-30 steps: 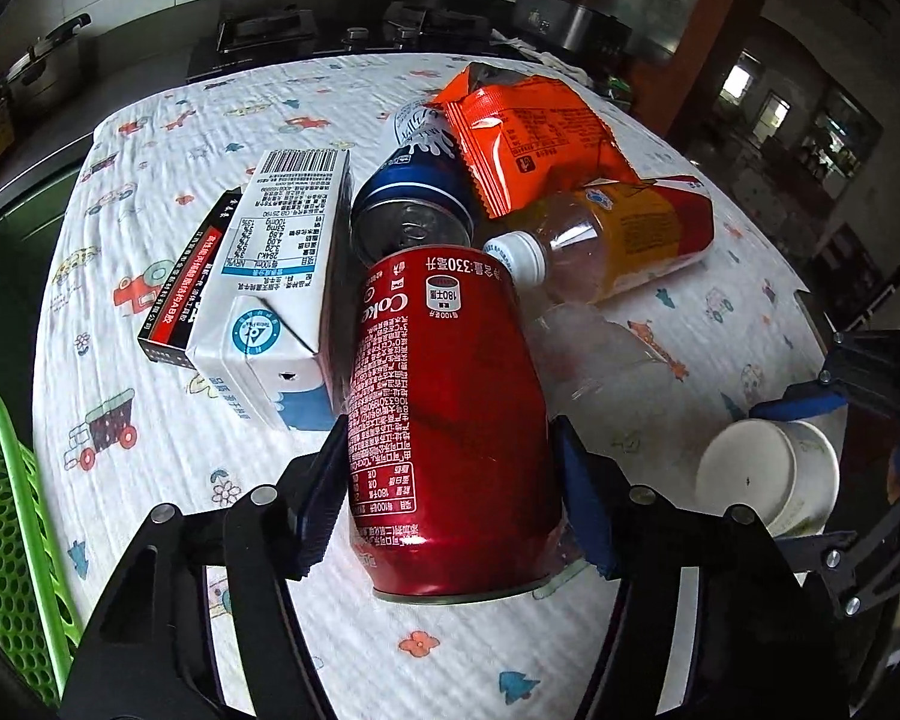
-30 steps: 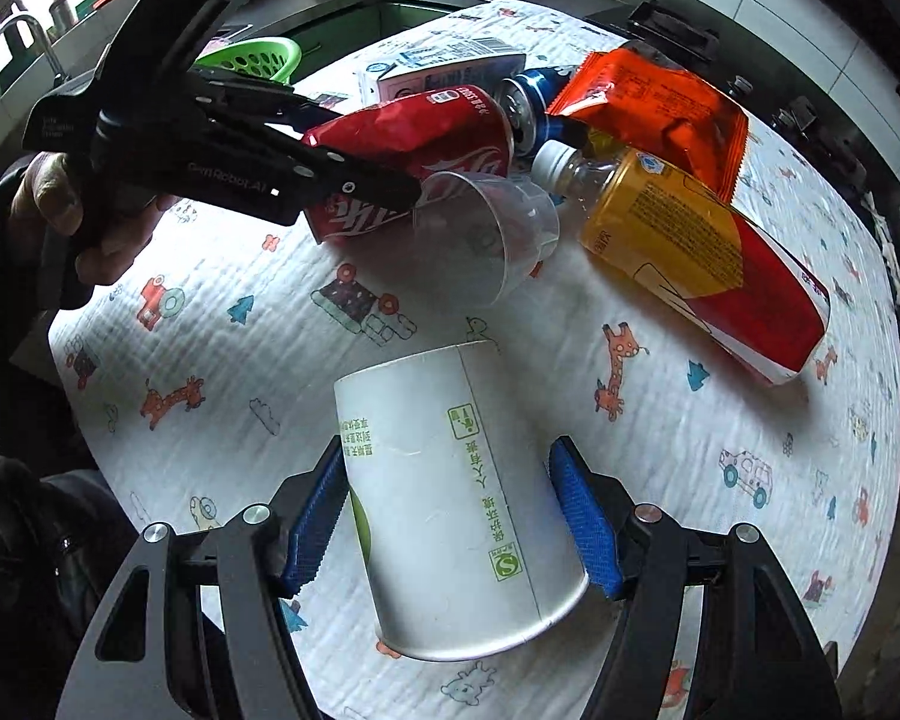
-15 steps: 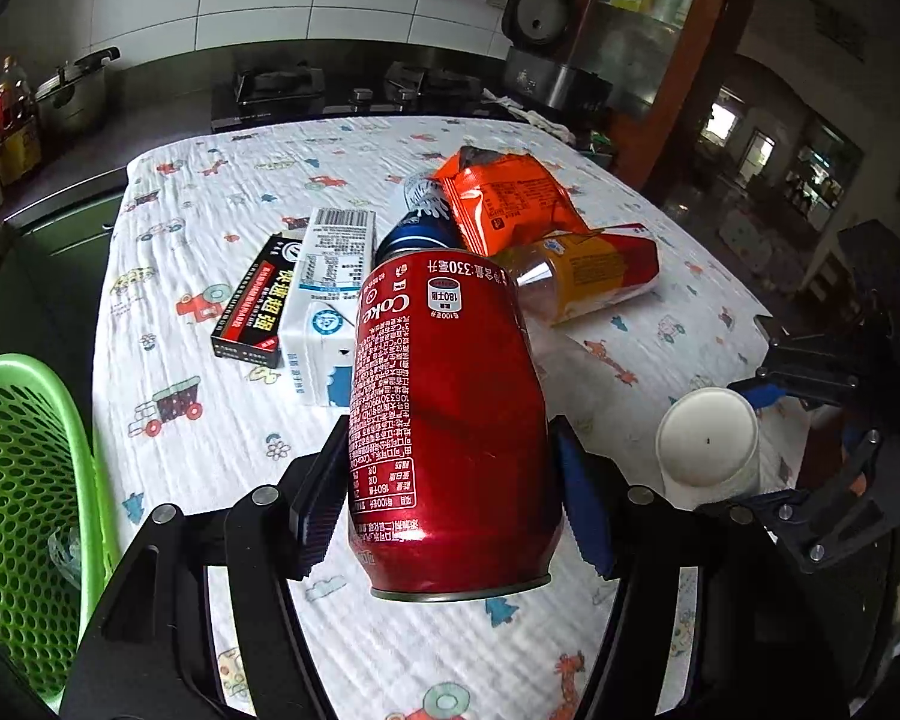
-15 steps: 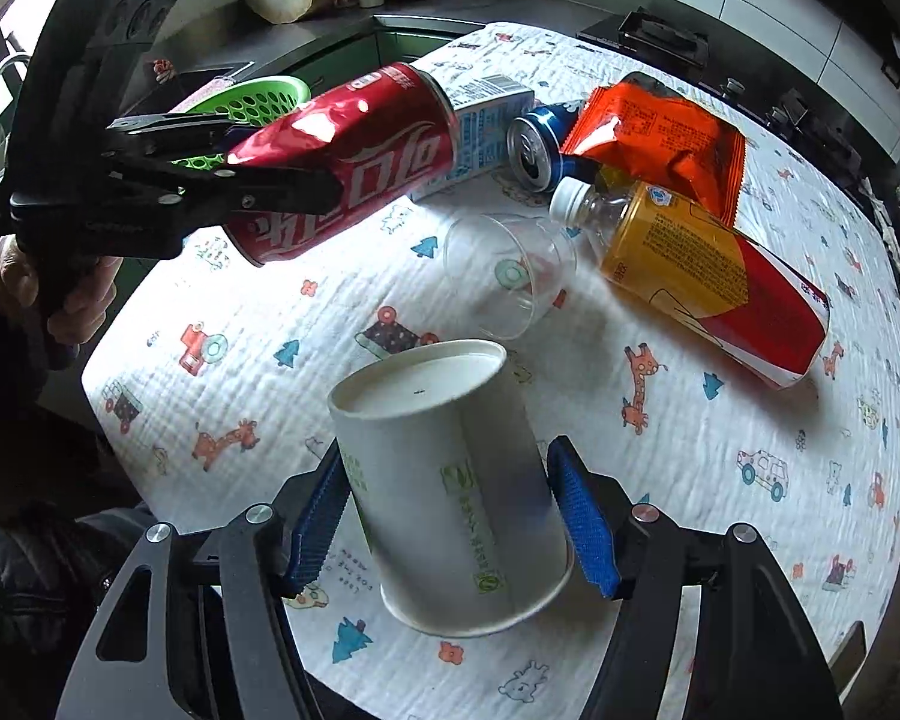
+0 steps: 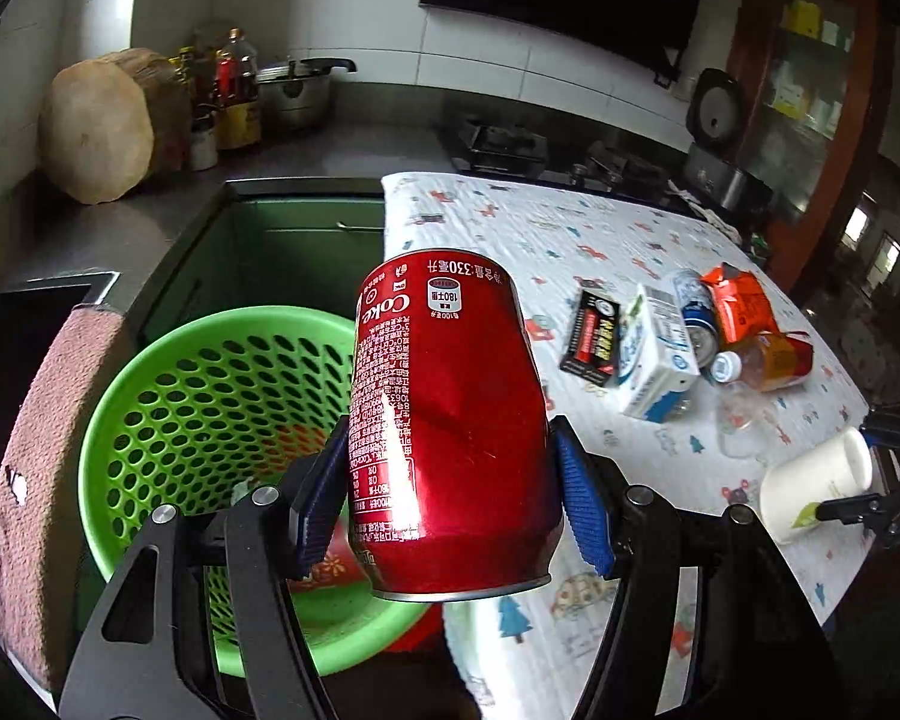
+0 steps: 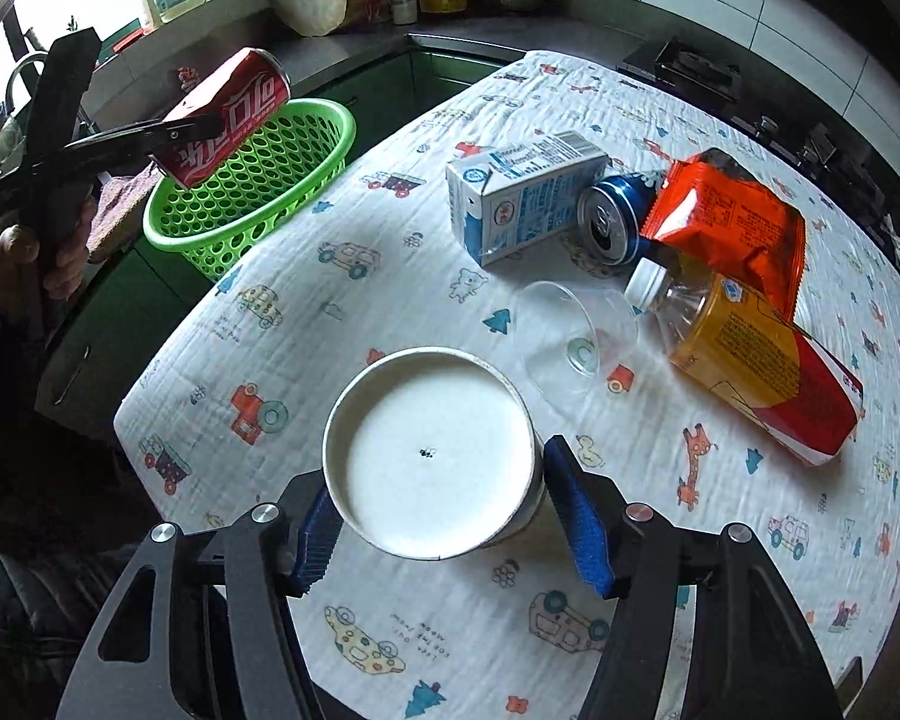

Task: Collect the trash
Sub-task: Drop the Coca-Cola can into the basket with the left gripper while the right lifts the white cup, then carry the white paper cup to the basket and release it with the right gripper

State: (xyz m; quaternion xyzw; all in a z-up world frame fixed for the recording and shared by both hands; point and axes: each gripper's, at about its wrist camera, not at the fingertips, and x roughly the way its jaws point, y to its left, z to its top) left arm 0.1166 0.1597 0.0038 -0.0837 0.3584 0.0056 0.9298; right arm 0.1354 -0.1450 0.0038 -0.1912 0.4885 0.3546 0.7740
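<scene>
Left claw [image 5: 450, 501] is clamped on the dented red cola can [image 5: 444, 438], blue pads pressing both sides; the can hides the gap and part of the green basket [image 5: 210, 396] beneath it. The can's long axis runs forward along the fingers, base toward the camera, hanging over the basket beside the tabletop [image 5: 600, 252]. Right claw [image 6: 444, 525] grips the white paper cup [image 6: 429, 450], base facing the camera, its wall mostly hidden, above the tabletop.
</scene>
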